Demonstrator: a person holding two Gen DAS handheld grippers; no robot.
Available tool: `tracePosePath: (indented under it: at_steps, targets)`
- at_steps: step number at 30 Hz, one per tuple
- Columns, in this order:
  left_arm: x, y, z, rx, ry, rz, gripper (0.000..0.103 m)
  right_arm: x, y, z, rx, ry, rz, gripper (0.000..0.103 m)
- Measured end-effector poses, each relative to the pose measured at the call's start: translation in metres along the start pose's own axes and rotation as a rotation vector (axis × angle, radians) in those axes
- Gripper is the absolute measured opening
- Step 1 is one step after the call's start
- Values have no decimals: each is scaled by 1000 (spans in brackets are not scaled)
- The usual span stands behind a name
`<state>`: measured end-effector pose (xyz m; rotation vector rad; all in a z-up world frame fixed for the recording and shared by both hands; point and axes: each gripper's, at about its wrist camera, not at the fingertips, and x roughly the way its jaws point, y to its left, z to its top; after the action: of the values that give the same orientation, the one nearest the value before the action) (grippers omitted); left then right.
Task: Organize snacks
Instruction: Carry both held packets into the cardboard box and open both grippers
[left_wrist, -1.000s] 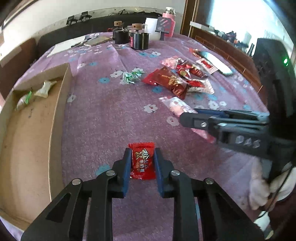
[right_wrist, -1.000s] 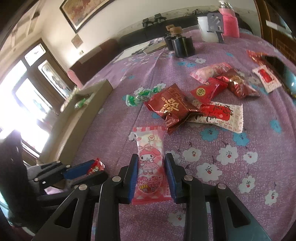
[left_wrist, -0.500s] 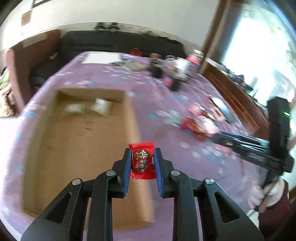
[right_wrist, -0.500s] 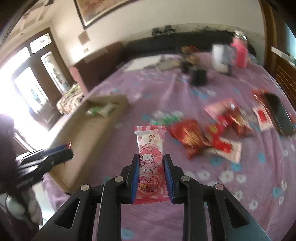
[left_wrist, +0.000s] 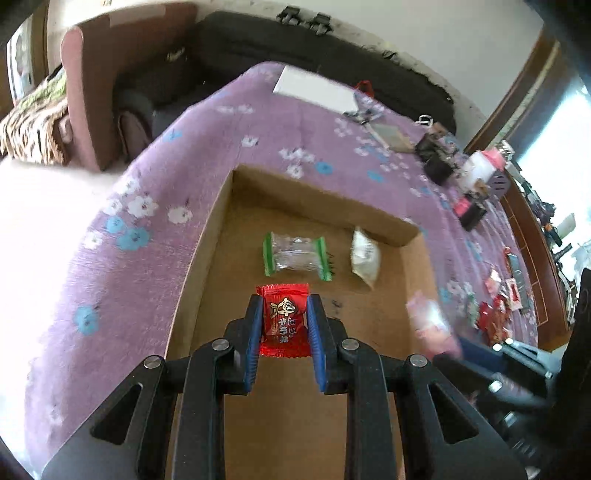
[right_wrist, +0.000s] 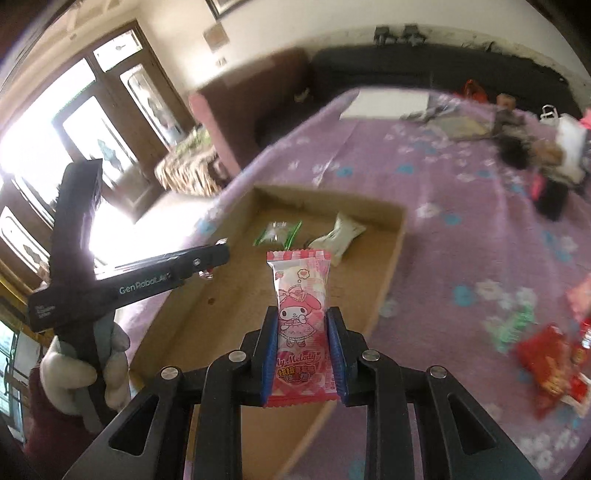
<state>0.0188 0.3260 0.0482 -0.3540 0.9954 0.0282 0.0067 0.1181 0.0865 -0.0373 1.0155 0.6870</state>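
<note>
My left gripper (left_wrist: 284, 314) is shut on a small red candy packet (left_wrist: 283, 320) and hangs over the open cardboard box (left_wrist: 207, 258). In the box lie a clear green-ended candy (left_wrist: 295, 256) and a white packet (left_wrist: 365, 256). My right gripper (right_wrist: 302, 334) is shut on a pink My Melody snack packet (right_wrist: 301, 321), above the box's (right_wrist: 391, 266) near right wall. The left gripper (right_wrist: 207, 258) also shows from the side in the right wrist view, over the box's left edge. The pink packet (left_wrist: 430, 325) appears blurred in the left wrist view.
A pile of red and green snack packets (right_wrist: 546, 350) lies on the purple flowered tablecloth (right_wrist: 461, 236) to the right of the box. Dark jars, a pink bottle (left_wrist: 493, 157) and a white sheet (left_wrist: 314, 88) stand at the far end. A gloved hand (right_wrist: 74, 373) holds the left gripper.
Both grippers swung left from the snack pile to above the cardboard box, each carrying its packet. The box now fills the middle of both views.
</note>
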Motion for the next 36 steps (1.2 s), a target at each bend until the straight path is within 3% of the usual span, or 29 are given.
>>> tracePosePath:
  at_steps: [5,13,15,18,24,27,30,33,36]
  targets:
    - [25,7,7,-31,28,8,21,43,5,5,12,67,-26,25]
    - [27,7,12,-49,24,-19,28,61,11,6,22,66,-34,29]
    - [23,9,11,-67,26,-21,30,60,12,5,20,62,-21,29]
    - [13,14,10,-102,13,4,54,49,13,7,28,40,7,30]
    - [-24,15,-2,-141,-63,15,55,1,5,2,35,-43,45,31]
    - [-53,5,-17,-124,-117,-14,55,-35,-17,-5,62,-110,40,36]
    - [-87,-12,-41,-96,-179,-70,58,-70,-59,-15,115,-178,-40,38]
    - [-108,-29,-63,-74,-220,-109,71,-86,-104,-26,193,-198,-132,40]
    - [-117,-47,-82,-42,-243,-140,72,-90,-148,-39,279,-191,-193,41]
